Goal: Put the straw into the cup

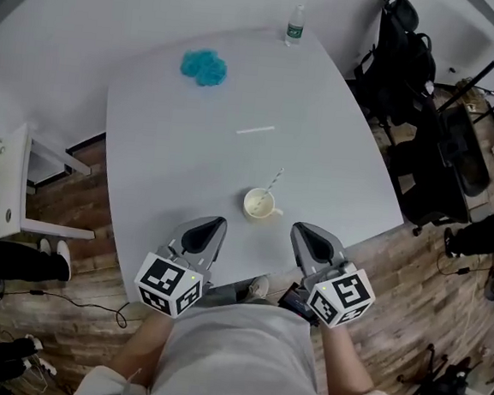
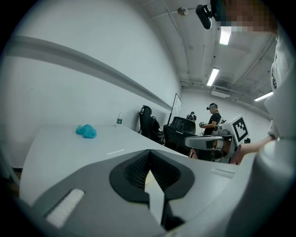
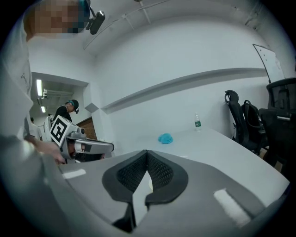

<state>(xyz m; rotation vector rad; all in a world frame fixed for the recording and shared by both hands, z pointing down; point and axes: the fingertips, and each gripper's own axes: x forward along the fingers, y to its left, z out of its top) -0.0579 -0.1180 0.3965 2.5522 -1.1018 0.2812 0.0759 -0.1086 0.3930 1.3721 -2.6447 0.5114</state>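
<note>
A cream cup [image 1: 262, 205] stands on the white table [image 1: 164, 168] near its front edge, and a striped straw [image 1: 274, 183] leans out of it to the upper right. A second white straw [image 1: 255, 130] lies flat mid-table. My left gripper [image 1: 219, 223] is just left of the cup and my right gripper [image 1: 297, 229] just right of it. Both are shut and hold nothing. Each gripper view shows its jaws meeting at the tips, the left gripper [image 2: 149, 152] and the right gripper [image 3: 147, 152], with a pale sliver of the cup [image 2: 148, 176] behind them.
A blue cloth [image 1: 204, 66] lies at the far left of the table and a water bottle [image 1: 295, 24] stands at the far edge. Black office chairs [image 1: 408, 77] and gear crowd the right side. A white side table [image 1: 7, 184] stands at the left.
</note>
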